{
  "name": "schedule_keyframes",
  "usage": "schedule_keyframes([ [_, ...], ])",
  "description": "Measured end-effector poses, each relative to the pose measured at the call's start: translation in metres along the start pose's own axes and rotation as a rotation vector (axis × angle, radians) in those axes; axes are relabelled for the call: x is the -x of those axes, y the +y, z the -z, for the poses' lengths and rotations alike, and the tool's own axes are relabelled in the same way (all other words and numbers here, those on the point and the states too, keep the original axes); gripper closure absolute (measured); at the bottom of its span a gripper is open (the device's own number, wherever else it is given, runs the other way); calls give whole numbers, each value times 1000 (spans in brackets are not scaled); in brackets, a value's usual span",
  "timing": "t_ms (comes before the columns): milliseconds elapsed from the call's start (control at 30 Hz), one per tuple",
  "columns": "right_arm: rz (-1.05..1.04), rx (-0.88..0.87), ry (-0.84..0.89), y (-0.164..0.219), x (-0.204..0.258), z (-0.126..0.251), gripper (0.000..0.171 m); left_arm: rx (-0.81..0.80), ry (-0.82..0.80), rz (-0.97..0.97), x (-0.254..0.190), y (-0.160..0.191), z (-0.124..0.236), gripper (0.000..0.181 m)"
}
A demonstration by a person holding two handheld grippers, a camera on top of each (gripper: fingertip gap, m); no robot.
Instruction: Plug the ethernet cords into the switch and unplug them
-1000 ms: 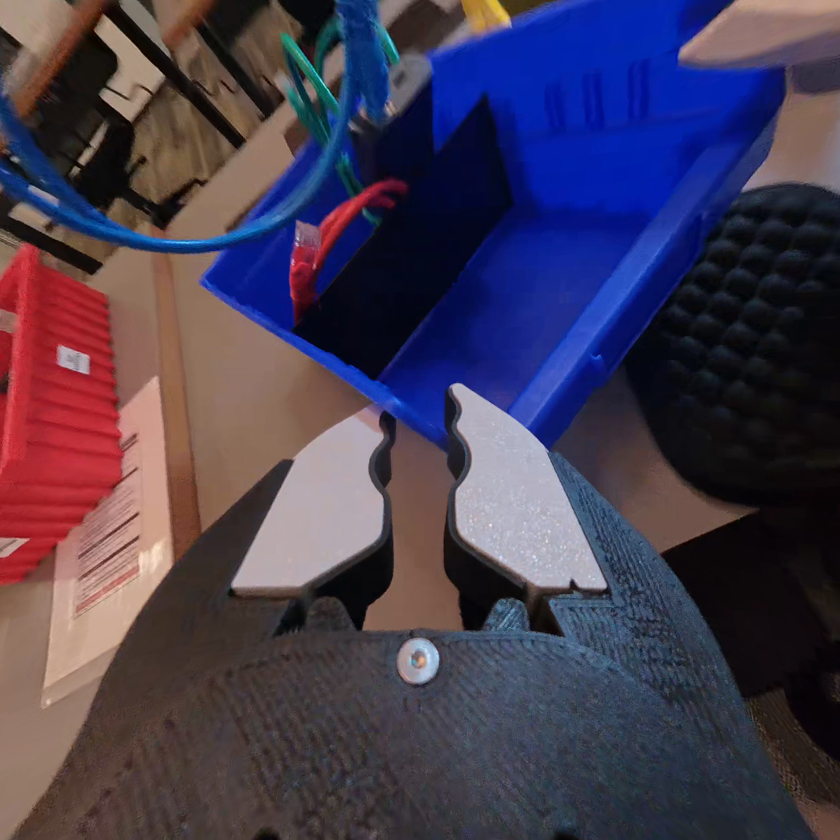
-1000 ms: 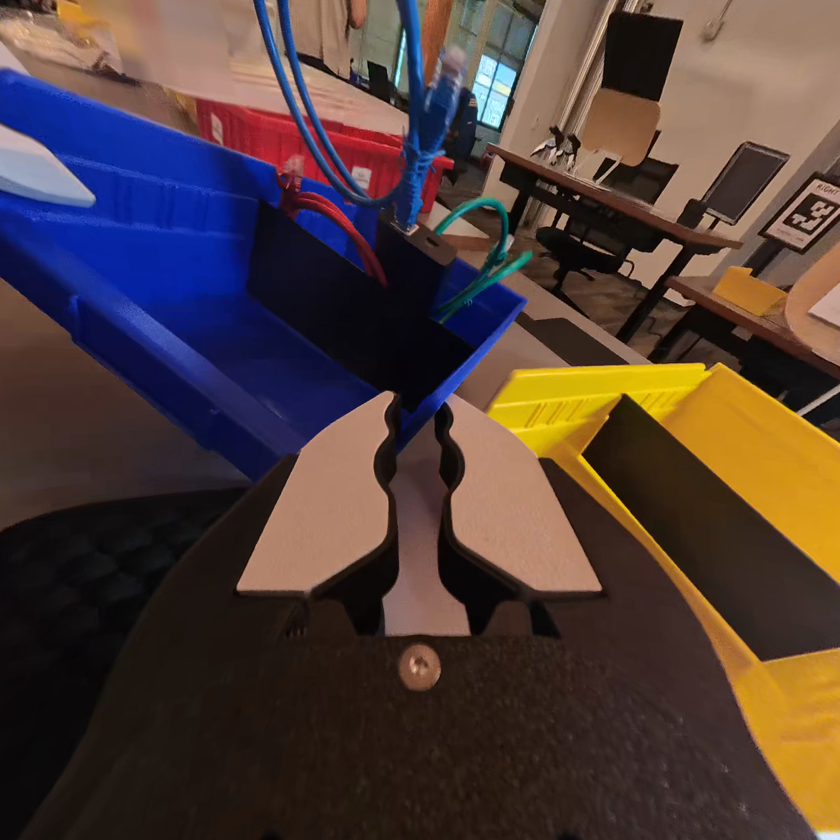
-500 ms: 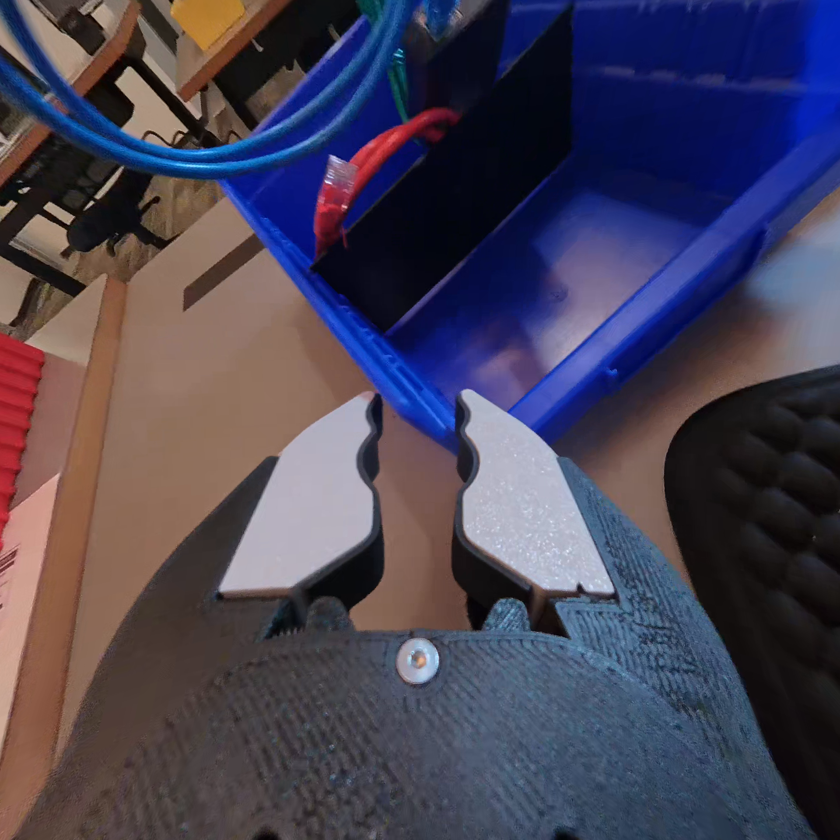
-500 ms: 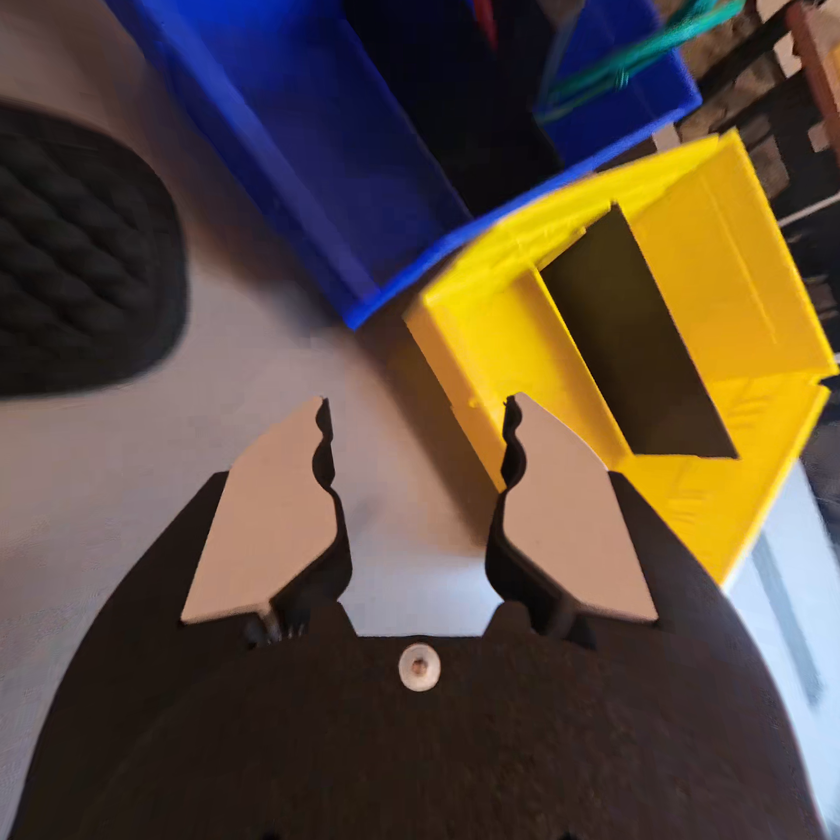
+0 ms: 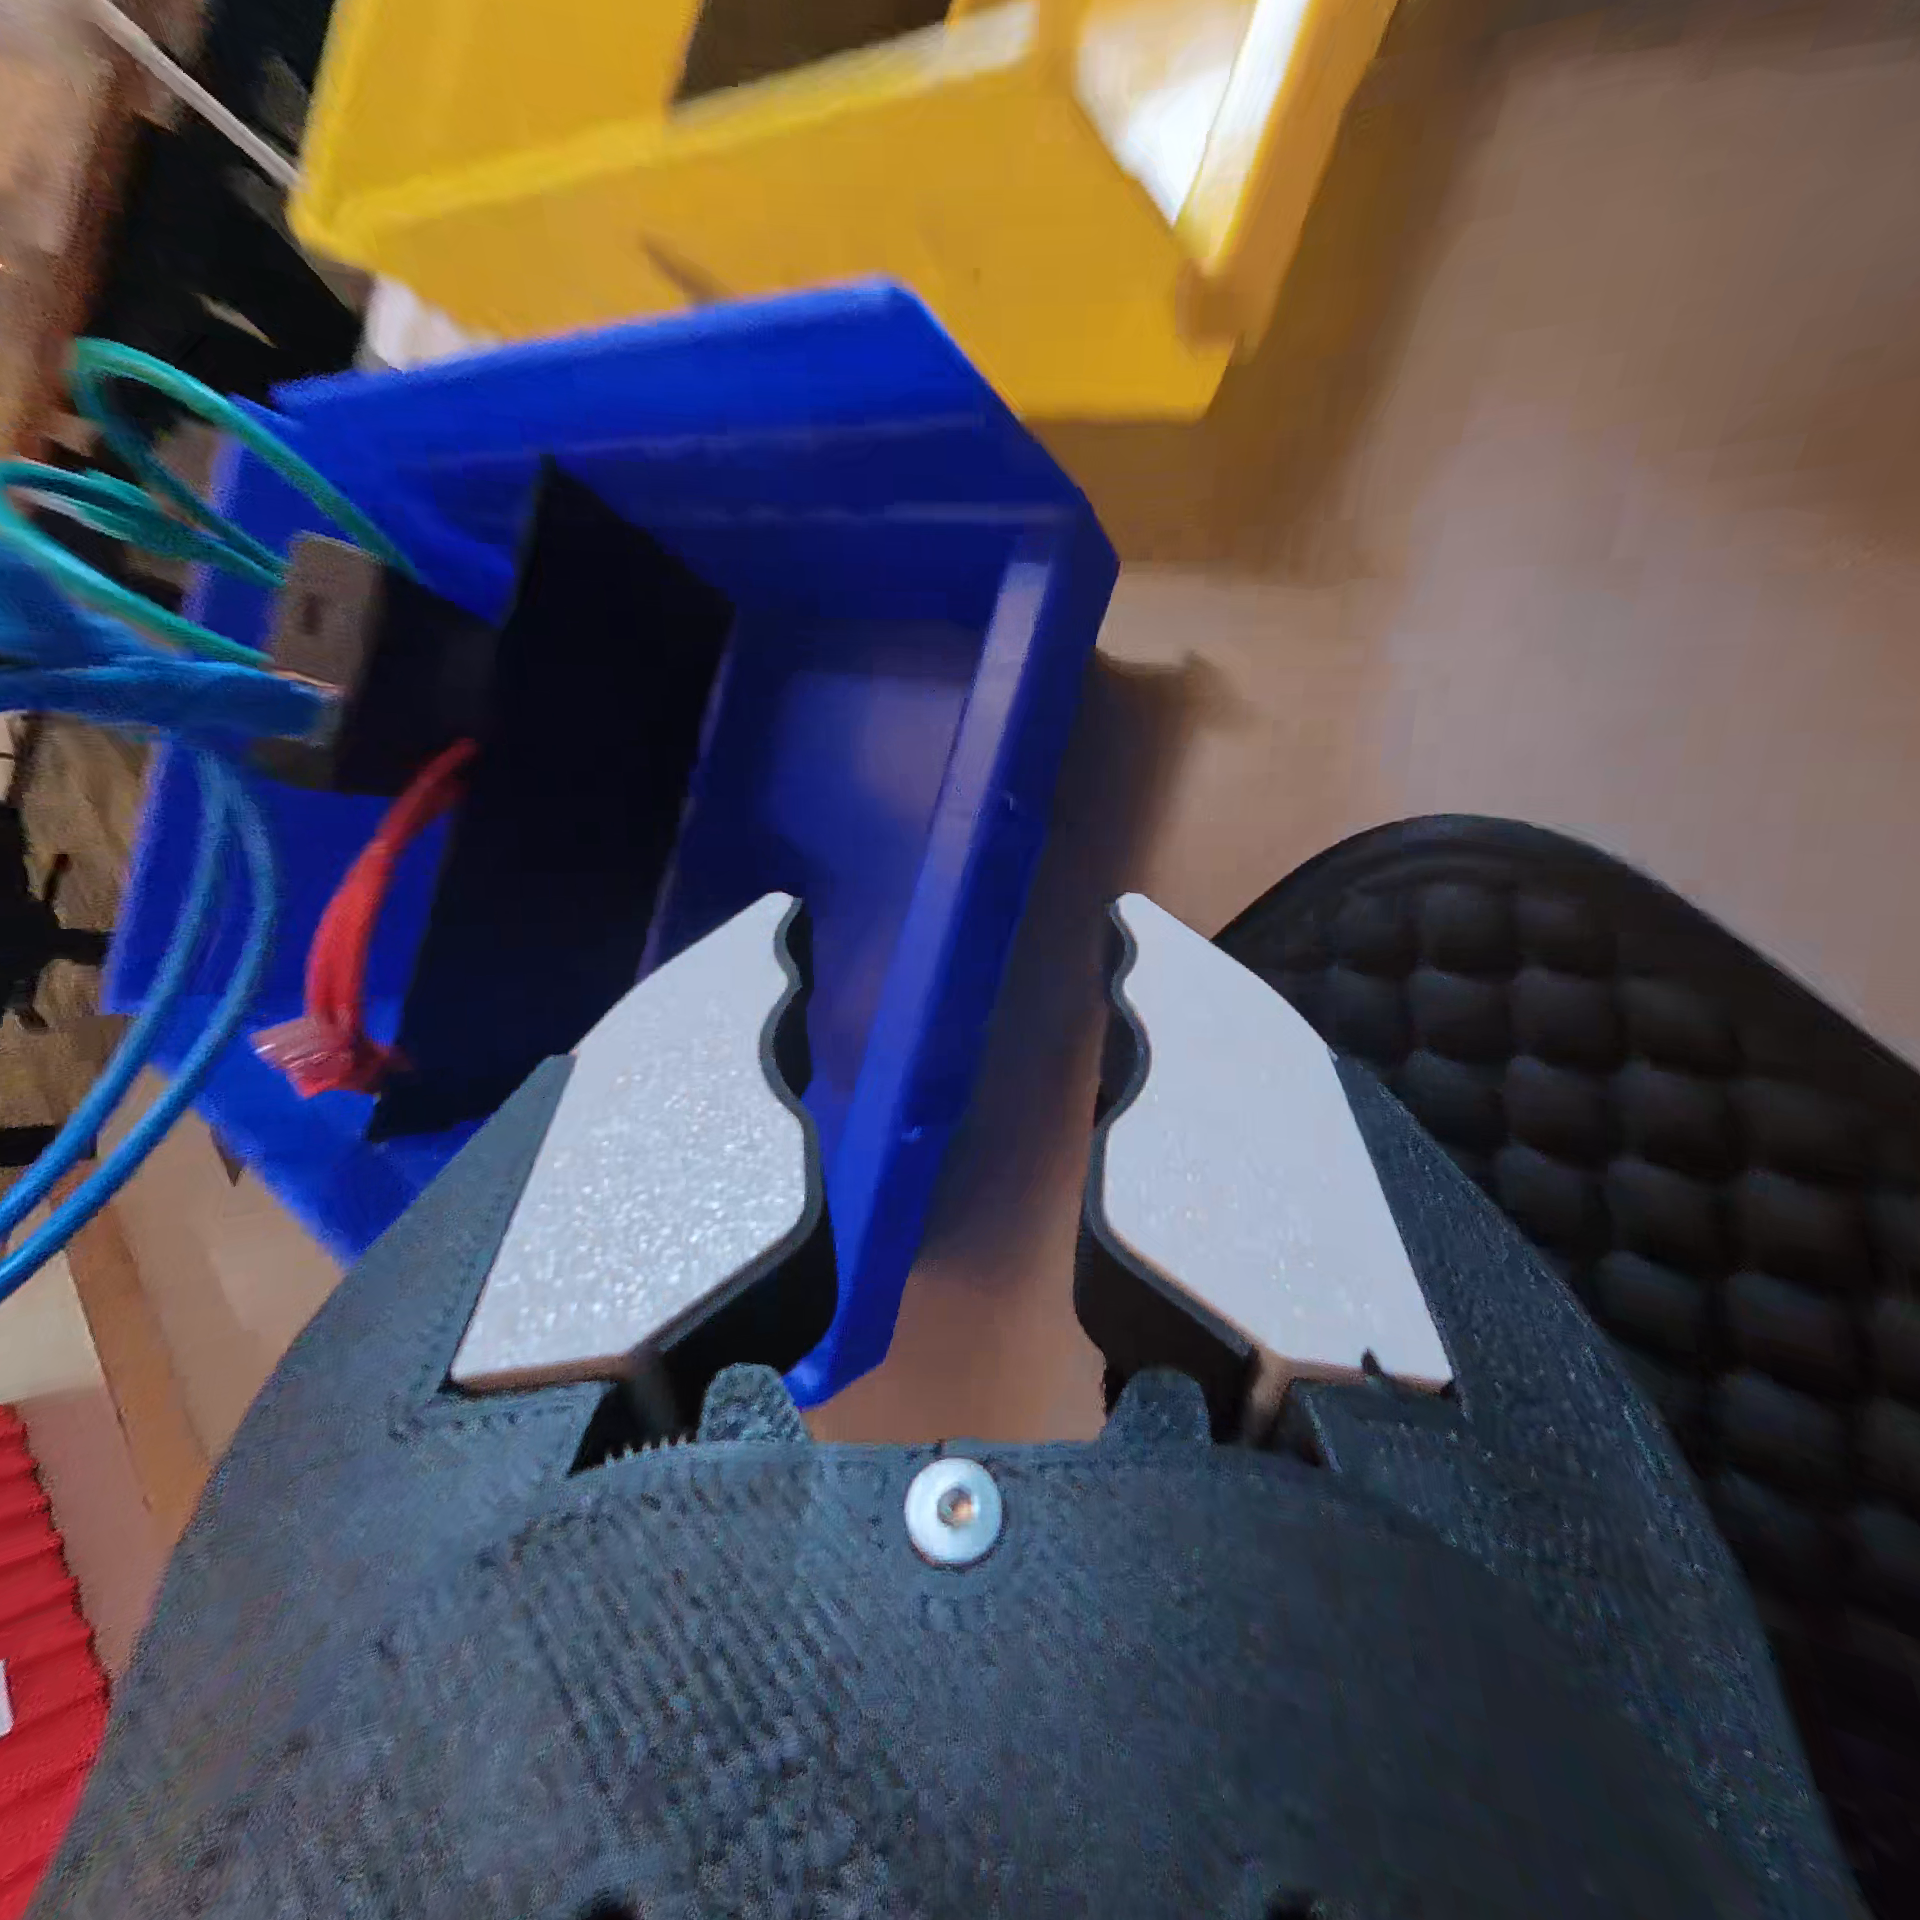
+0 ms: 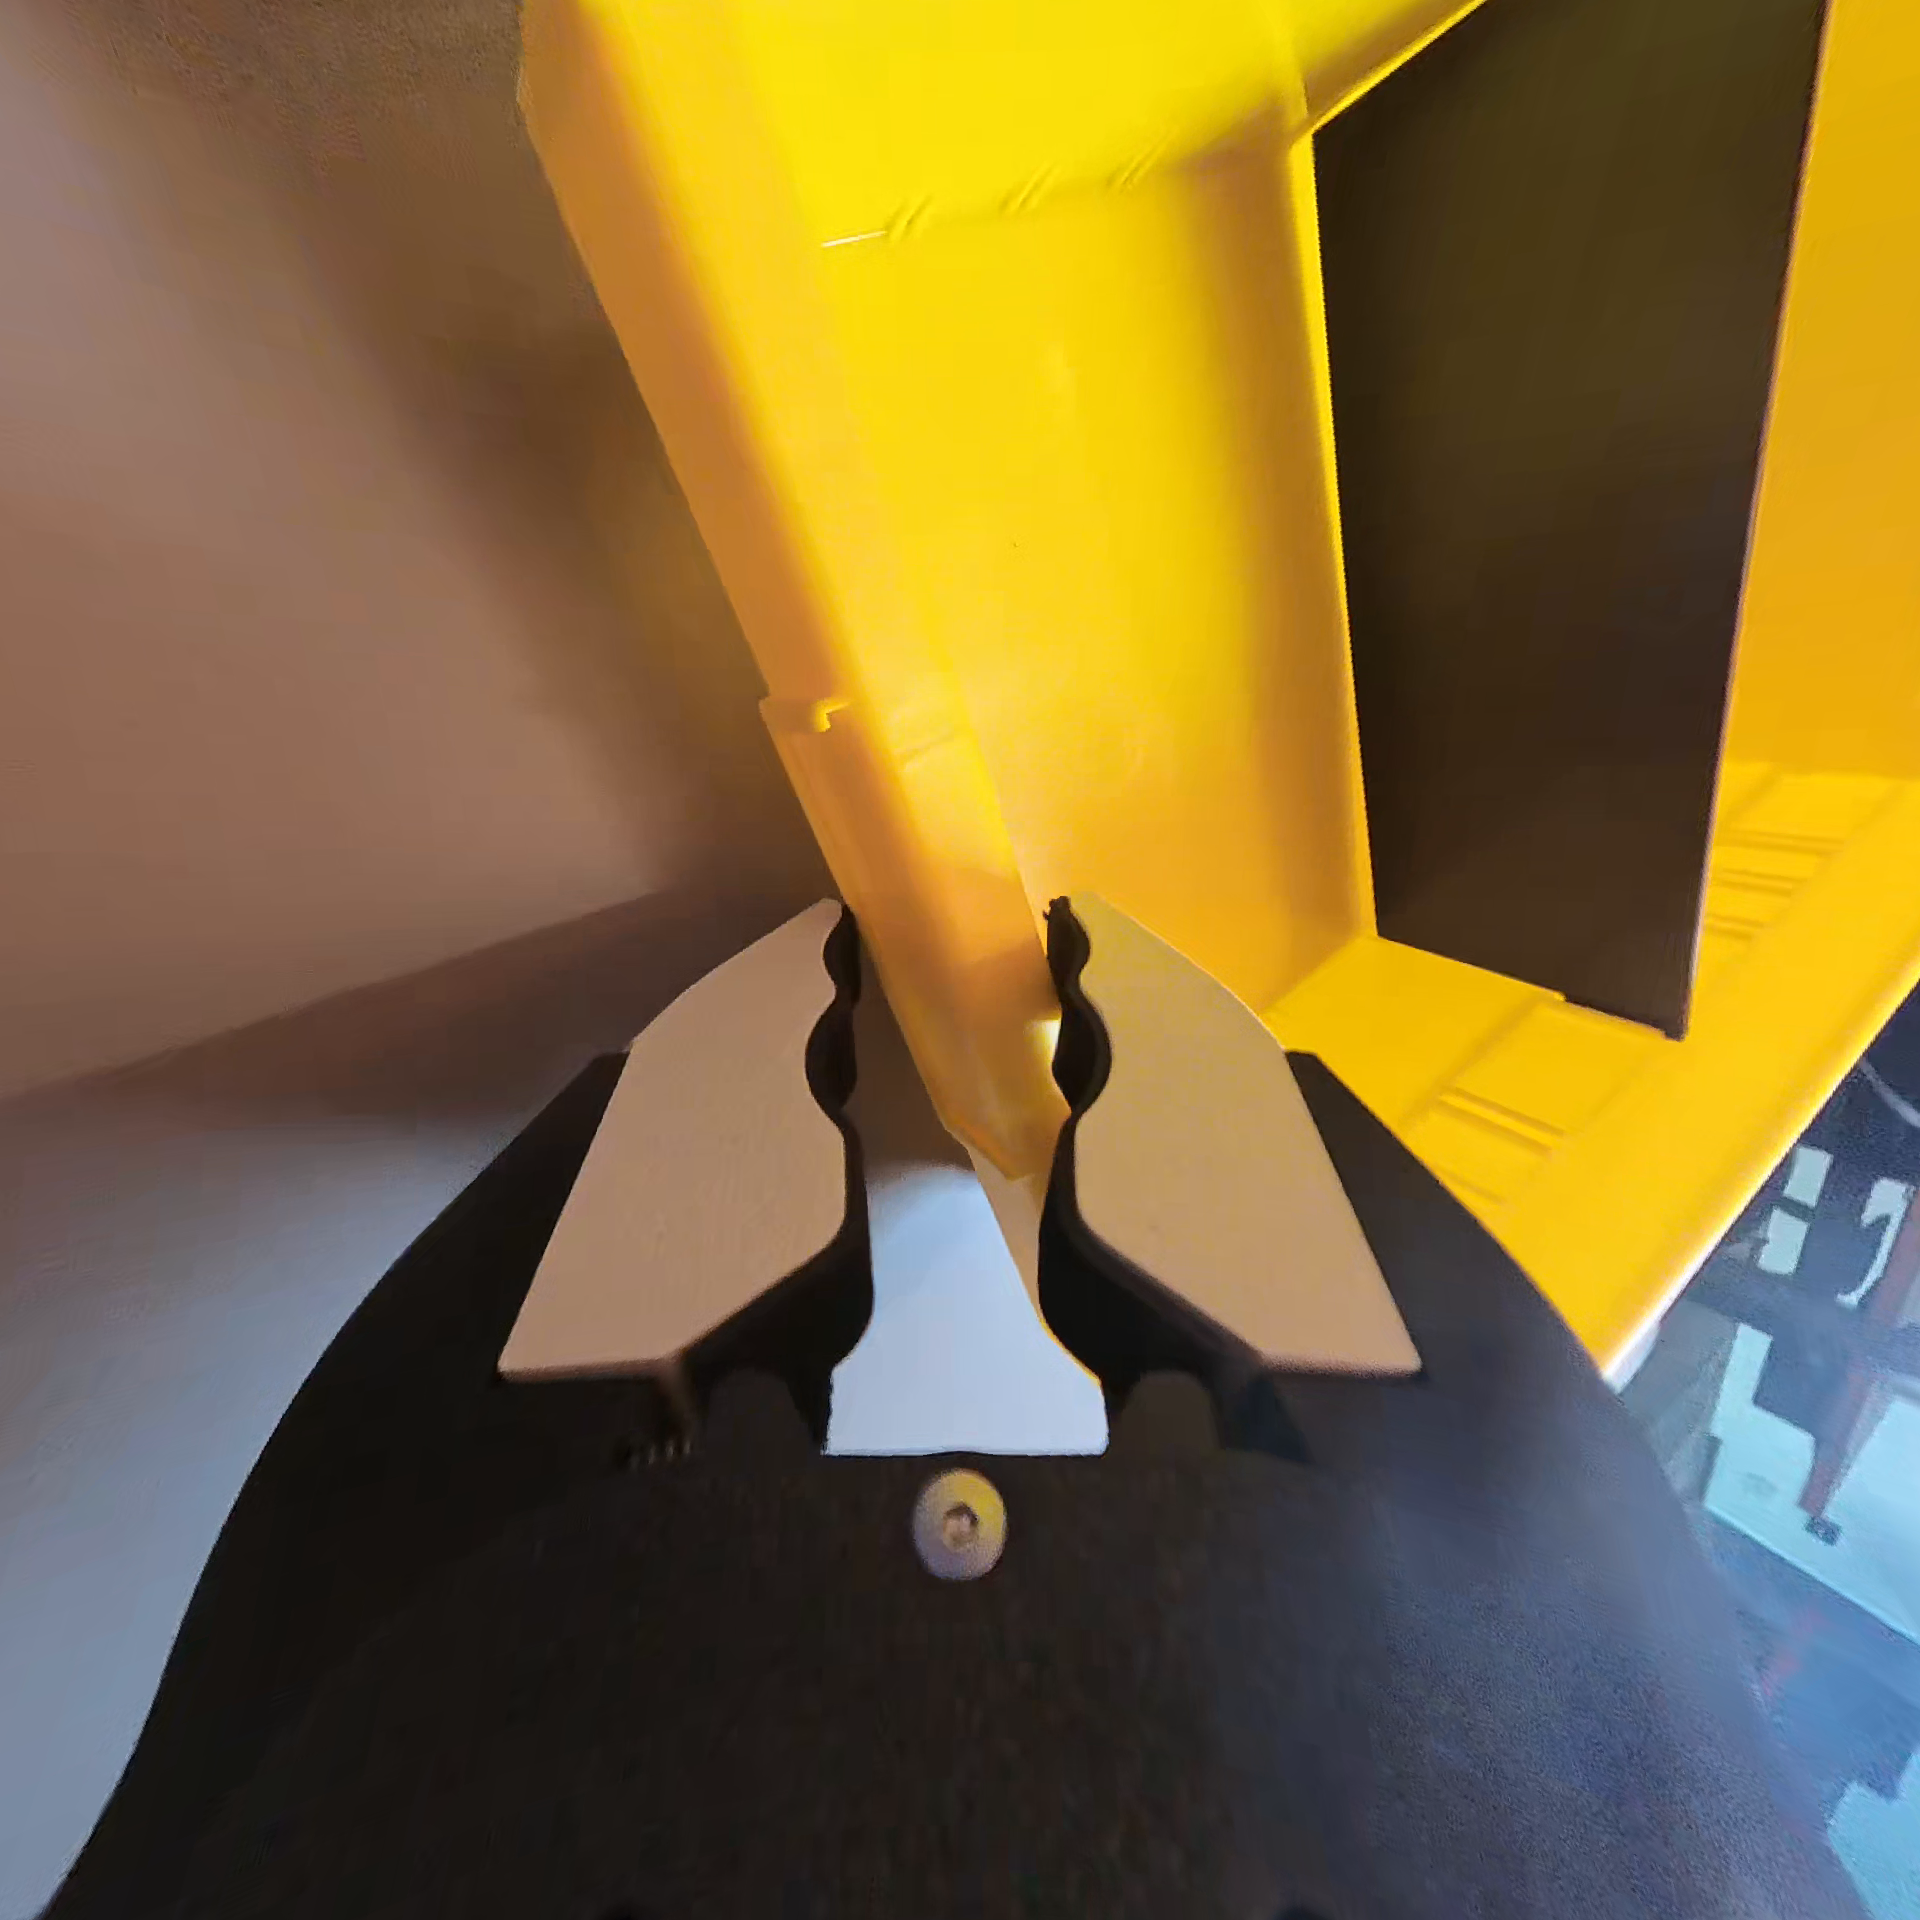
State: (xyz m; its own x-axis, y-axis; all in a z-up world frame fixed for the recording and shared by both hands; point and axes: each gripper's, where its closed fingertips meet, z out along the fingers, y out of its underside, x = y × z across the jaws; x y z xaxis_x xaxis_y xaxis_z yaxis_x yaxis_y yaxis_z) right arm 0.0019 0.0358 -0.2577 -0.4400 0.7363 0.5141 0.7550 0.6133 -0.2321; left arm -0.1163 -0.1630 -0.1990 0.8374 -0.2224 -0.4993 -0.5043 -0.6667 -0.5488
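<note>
In the left wrist view the black switch [image 5: 343,644] stands in the back of a blue bin [image 5: 966,935], behind a black divider [image 5: 582,779]. Blue cords [image 5: 156,686] and green cords [image 5: 177,436] run into it. A red cord [image 5: 364,883] hangs loose, with its plug [image 5: 312,1049] free by the bin's side. My left gripper [image 5: 956,914] is open and straddles the blue bin's front wall. My right gripper [image 6: 951,920] is shut on the rim of a yellow bin [image 6: 1039,468].
The yellow bin [image 5: 779,187] sits just beyond the blue one and holds a black divider [image 6: 1558,520]. A black bumpy pad [image 5: 1610,1091] lies on the tan table [image 5: 1558,520] to the right. A red crate [image 5: 31,1558] is at the left edge. The left gripper's tips are roughly 25 cm from the right gripper's. Between my left fingertips and the black switch [image 5: 343,644] there is roughly 12 cm.
My left gripper opened wider and moved onto the blue bin's front wall. My right gripper swung to the yellow bin and closed on its rim.
</note>
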Motion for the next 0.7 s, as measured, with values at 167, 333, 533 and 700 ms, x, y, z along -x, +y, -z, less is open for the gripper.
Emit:
schedule_keyframes([
  [167, -41, 26, 30, 61, 13, 25, 136, 181, 68, -66, 1, 28, -50, 139],
  [333, -101, 103, 115, 114, -14, 24, 137, 168, 117, -76, 1, 34, -68, 146],
  [533, -199, 154, 329, 142, -66, 17, 134, 161, 19, 2, 34, 52, -75, 139],
  [700, -332, -62, 321, 110, -72, 32, 133, 96, 6, 53, 51, 62, -80, 143],
])
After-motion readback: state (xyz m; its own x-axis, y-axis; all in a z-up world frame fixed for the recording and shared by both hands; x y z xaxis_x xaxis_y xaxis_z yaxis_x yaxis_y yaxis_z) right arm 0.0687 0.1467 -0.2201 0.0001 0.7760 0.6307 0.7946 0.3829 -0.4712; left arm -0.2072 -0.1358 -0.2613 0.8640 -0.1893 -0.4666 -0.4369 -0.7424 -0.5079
